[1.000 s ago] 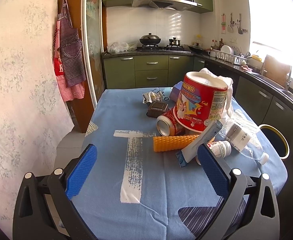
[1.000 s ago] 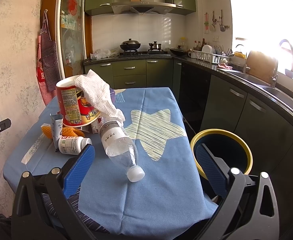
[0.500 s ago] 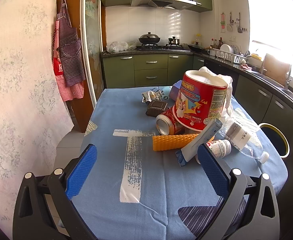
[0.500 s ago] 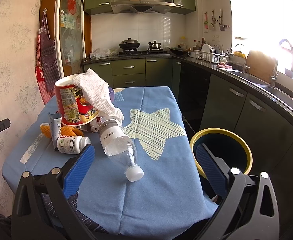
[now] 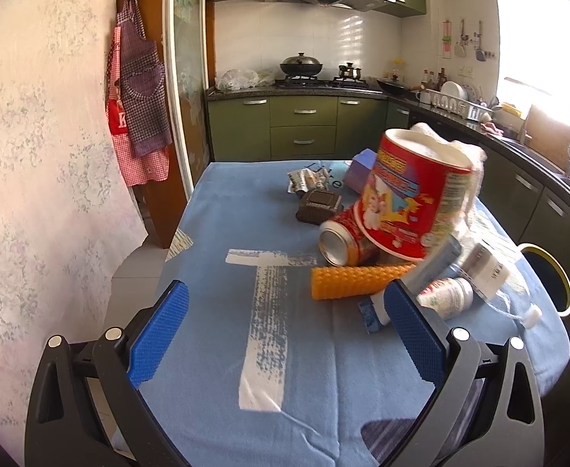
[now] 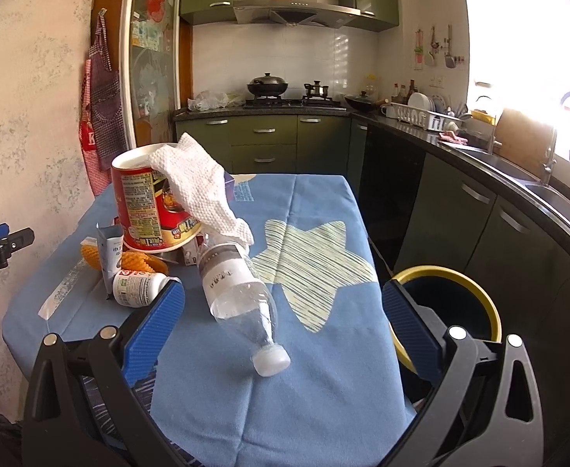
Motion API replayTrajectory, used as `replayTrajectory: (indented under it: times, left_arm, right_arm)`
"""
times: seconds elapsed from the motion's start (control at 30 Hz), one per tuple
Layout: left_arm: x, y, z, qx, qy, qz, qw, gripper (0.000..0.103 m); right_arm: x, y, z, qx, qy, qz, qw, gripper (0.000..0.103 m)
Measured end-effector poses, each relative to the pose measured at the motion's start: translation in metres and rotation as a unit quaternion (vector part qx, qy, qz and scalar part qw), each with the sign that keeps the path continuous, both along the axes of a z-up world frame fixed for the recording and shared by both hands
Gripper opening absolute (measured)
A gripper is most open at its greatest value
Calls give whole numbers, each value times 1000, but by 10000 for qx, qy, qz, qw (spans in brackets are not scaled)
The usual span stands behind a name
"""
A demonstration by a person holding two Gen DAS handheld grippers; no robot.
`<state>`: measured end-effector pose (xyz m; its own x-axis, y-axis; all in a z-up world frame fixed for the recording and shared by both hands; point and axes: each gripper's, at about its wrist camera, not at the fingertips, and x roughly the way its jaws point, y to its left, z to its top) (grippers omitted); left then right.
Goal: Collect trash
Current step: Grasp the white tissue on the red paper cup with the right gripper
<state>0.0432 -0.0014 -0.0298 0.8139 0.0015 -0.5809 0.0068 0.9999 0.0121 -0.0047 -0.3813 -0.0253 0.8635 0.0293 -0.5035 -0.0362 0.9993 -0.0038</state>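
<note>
On the blue tablecloth (image 5: 215, 233), illegible print covers the red tub (image 5: 409, 198); both claws, left gripper (image 5: 285, 327) and right gripper (image 6: 283, 319), gape empty.

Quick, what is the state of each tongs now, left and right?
Left tongs: open, holding nothing.
Right tongs: open, holding nothing.

Trash piled mid-counter: red tub (image 6: 150, 210) tilted w/ white tissue (image 6: 199, 190) draped over; clear bottle (image 6: 242, 299) lying, cap toward cam; yellow-rimmed bin (image 6: 460, 295) beside counter.
</note>
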Motion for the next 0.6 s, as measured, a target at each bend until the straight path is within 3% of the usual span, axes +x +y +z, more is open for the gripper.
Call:
replayTrajectory:
  times: [0.13, 0.27, 0.47, 0.6]
  left_arm:
    - [36, 13, -5, 64, 126, 384, 9992, 99]
    - [79, 25, -4, -52, 142, 370, 9992, 99]
    - [140, 21, 4, 45, -38, 139, 9999, 99]
    - [177, 16, 2, 21, -129, 60, 9999, 99]
  right_arm:
    - [31, 18, 8, -270, -66, 519, 9983, 97]
    - [66, 37, 12, -612, -86, 890, 9941, 97]
    - [117, 50, 11, -371, 207, 1362, 9898, 96]
    - [140, 62, 7, -437, 361, 1452, 9878, 86]
